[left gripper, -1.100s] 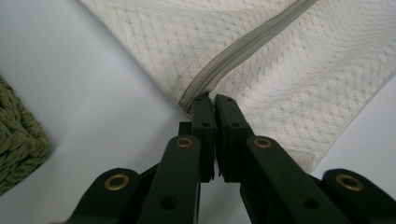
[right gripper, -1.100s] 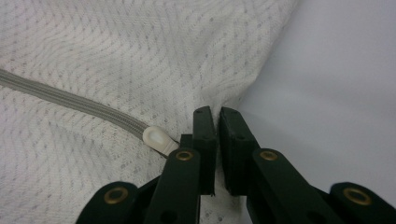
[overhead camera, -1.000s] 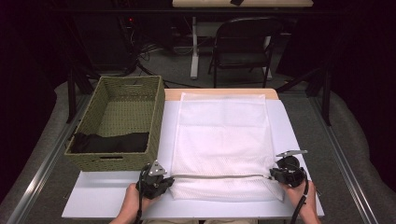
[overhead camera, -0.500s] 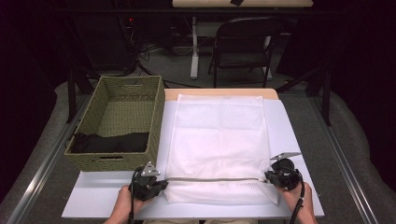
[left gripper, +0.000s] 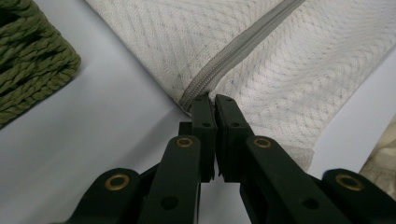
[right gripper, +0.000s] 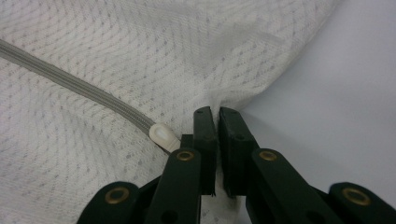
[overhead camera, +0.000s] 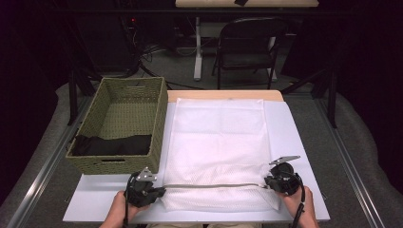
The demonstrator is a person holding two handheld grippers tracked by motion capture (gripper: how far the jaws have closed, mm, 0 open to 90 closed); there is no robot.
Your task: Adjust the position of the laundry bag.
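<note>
Mesh laundry bag (overhead camera: 216, 142) lies flat mid-surface, zipper (overhead camera: 214, 185) along its near edge. Left gripper (overhead camera: 159, 191) is clenched on the zipper's left end, right gripper (overhead camera: 267, 183) clenched on mesh beside the zipper pull (right gripper: 162, 135). Wicker basket (overhead camera: 157, 123) sits at the left edge.

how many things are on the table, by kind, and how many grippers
white mesh laundry bag: 1
green woven basket: 1
black cloth in the basket: 1
grippers: 2, left gripper and right gripper, each shut on an end of the bag by its zipper
total: 5
</note>
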